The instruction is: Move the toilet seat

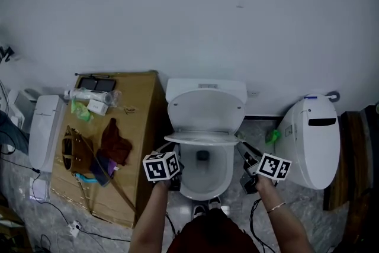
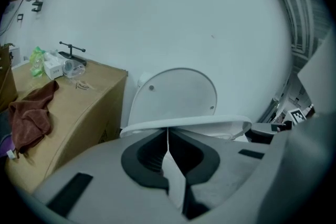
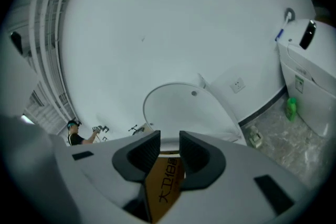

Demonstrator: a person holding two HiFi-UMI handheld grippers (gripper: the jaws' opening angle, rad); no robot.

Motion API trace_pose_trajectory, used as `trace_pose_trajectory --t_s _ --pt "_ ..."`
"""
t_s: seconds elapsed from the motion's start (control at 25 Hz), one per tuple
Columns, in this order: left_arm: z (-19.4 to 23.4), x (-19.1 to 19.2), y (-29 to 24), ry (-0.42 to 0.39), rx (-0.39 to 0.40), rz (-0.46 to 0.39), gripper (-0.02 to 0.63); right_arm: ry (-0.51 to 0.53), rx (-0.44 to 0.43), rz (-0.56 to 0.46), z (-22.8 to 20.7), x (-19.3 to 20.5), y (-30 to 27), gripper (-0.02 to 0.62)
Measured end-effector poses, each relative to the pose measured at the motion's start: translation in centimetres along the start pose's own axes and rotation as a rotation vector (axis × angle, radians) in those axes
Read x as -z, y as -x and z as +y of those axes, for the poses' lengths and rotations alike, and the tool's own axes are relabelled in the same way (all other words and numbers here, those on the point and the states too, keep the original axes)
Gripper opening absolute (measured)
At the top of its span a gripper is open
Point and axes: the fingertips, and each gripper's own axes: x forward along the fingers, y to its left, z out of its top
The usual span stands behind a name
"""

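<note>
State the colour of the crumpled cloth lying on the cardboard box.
Dark reddish-brown; the crumpled cloth shows best in the left gripper view.

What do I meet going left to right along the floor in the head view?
white appliance → cardboard box → middle toilet → green bottle → second toilet
</note>
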Motion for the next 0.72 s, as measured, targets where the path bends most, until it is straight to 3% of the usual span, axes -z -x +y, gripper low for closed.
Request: trace_pose_trajectory --t_s 0.24,0.72 --pt "-0.1 -1.6 -0.9 0.003 -0.004 -0.017 0.032 0.212 0.027 0.035 1.1 0.3 -0.9 0.046" --pt "-0.2 -4.2 -2.6 0.016 -0.004 -0.037 0.032 0.333 0.134 0.045 0.3 -1.5 -5.4 0.037"
